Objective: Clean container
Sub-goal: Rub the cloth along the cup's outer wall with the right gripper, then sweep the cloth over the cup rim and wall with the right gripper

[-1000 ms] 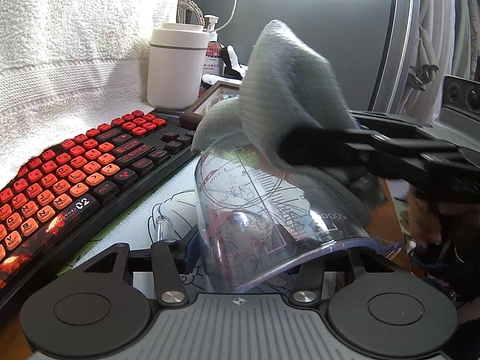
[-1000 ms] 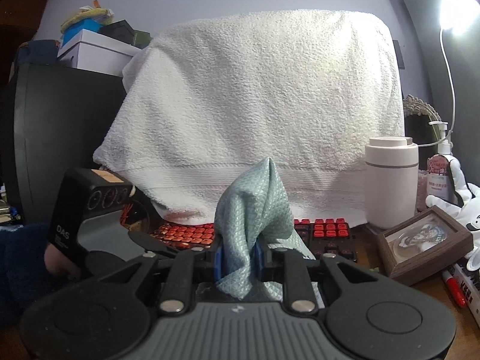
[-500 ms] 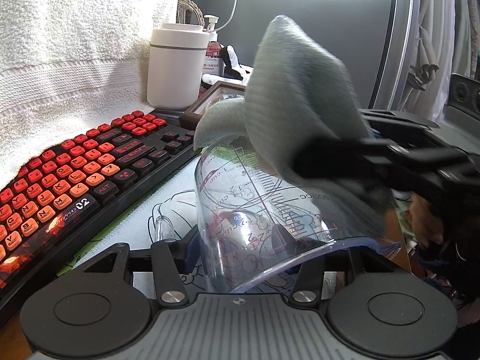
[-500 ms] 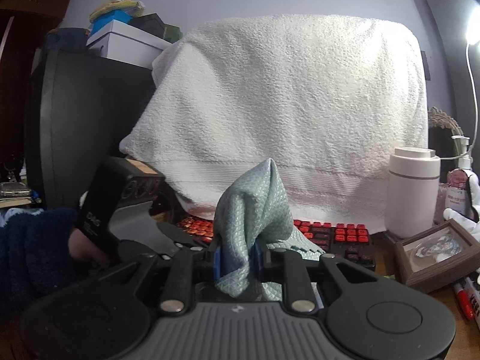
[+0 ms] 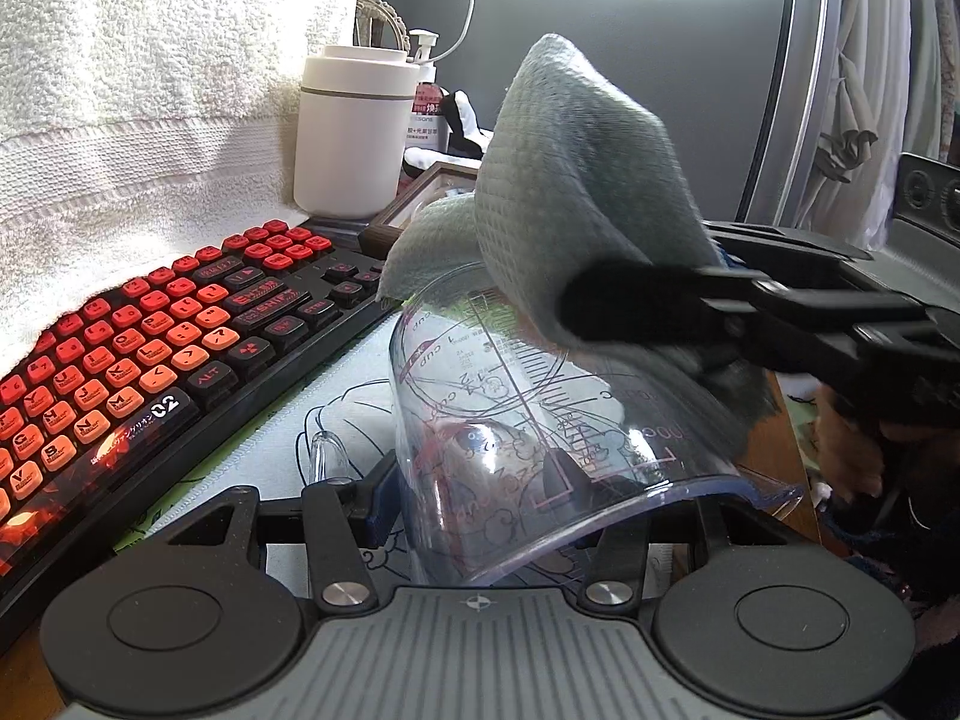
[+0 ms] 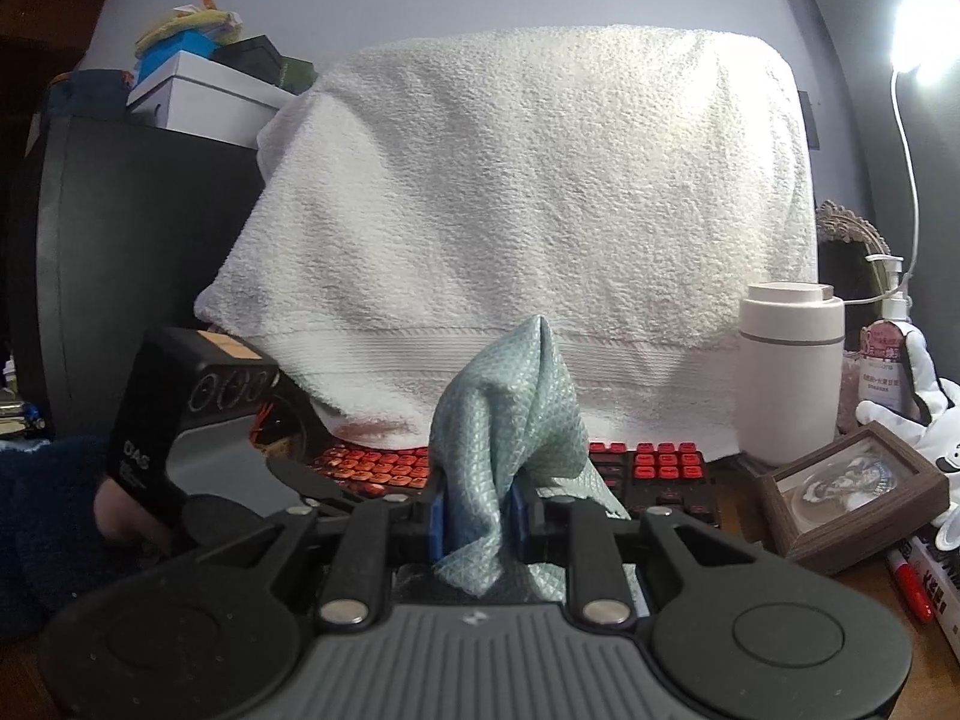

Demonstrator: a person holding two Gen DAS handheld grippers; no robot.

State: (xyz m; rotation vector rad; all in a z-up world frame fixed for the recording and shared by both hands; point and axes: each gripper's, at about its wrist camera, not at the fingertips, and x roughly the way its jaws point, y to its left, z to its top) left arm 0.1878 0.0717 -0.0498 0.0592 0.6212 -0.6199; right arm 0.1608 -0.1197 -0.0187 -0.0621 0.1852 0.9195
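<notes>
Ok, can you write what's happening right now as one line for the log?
step: wiping | left gripper: shut on measuring cup | right gripper: shut on cloth | cloth on cup's outer wall

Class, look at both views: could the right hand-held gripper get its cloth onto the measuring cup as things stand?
Probably yes. The right hand-held gripper pinches the cloth, which already drapes over the measuring cup held by the left hand-held gripper; nothing sits between them.
</notes>
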